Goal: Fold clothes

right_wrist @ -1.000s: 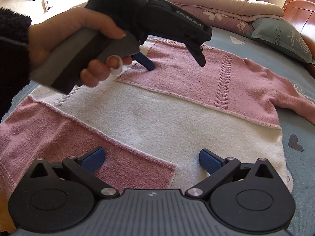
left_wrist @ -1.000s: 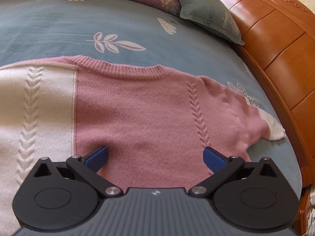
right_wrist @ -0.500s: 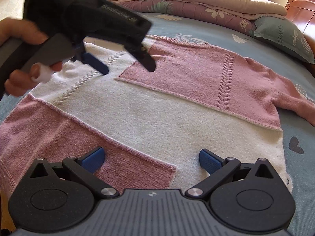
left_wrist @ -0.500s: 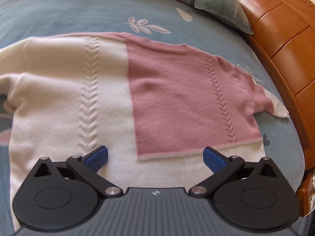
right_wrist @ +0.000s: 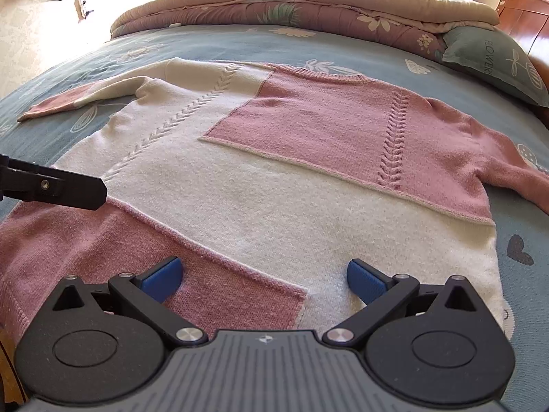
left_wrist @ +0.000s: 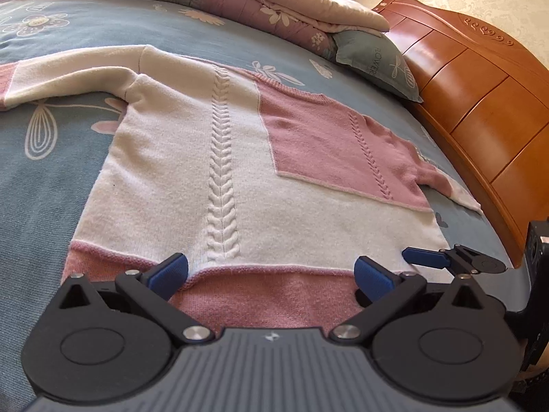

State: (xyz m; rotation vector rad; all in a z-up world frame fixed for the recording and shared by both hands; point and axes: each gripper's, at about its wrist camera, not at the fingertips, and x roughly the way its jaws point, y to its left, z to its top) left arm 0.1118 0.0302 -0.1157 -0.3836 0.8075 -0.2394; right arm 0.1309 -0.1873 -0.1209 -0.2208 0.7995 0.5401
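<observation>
A pink and cream knitted sweater lies flat and spread out on the bed, both sleeves stretched sideways. My left gripper hovers open over the pink hem band, nothing between its blue pads. My right gripper is open too, low over the hem where pink meets cream. In the left wrist view a blue finger of the right gripper shows at the sweater's right hem corner. One black finger of the left gripper pokes in from the left edge of the right wrist view.
The bed wears a blue-grey flowered sheet. A rolled floral quilt and a grey-green pillow lie at the far end. An orange wooden headboard runs close along the right side.
My left gripper has pulled back from the sweater's chest to the hem, beside the right one. The hand that held it has left the right wrist view. The right gripper has stayed put.
</observation>
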